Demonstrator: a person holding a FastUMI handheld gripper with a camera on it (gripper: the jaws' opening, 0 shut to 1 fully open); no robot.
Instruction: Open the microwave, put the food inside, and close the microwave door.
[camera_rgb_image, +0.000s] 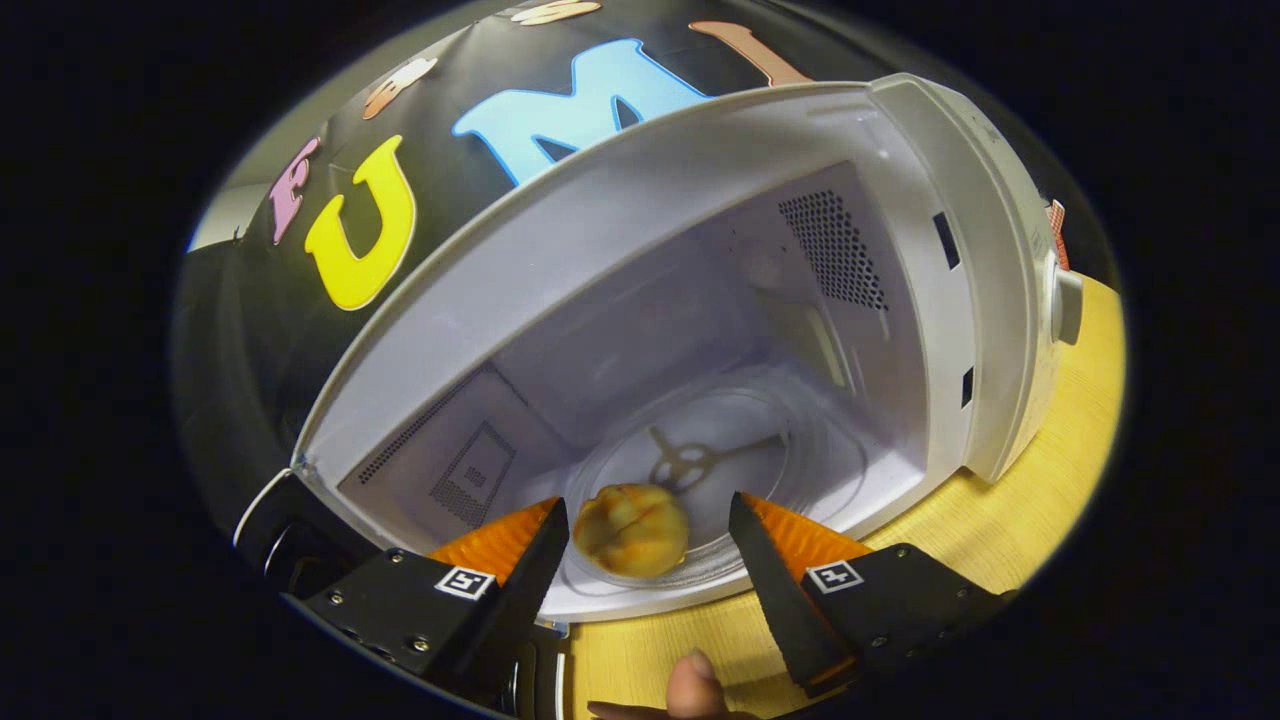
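In the gripper view, the microwave (700, 300) stood open on the yellow worktop (1040, 490), its white cavity facing the camera and tilted by the gripper's own roll. The food (630, 530), a rounded golden bun-like piece, lay inside the microwave on the near edge of the glass turntable (790, 470), just in front of the turntable's hub. The gripper (648, 525) had its fingers spread apart, one on each side of the food, and neither finger appeared to press on it; a visible gap showed on the side of the wider-set finger, while the other fingertip sat very close to the food, contact there hard to tell. The food therefore lay between the fingertips, level with them rather than beyond them, and being nearly round it offered no clear long axis. The dark microwave door (290, 540) showed at the hinge side of the cavity, beside and behind one finger, swung fully out. A fingertip of the person's hand (690, 690) showed just behind the gripper over the worktop. Judged from this layout, the placing looked done, and the next move would call for drawing the gripper straight back out of the microwave without nudging the food, then reaching toward the door on the hinge side to swing it shut.
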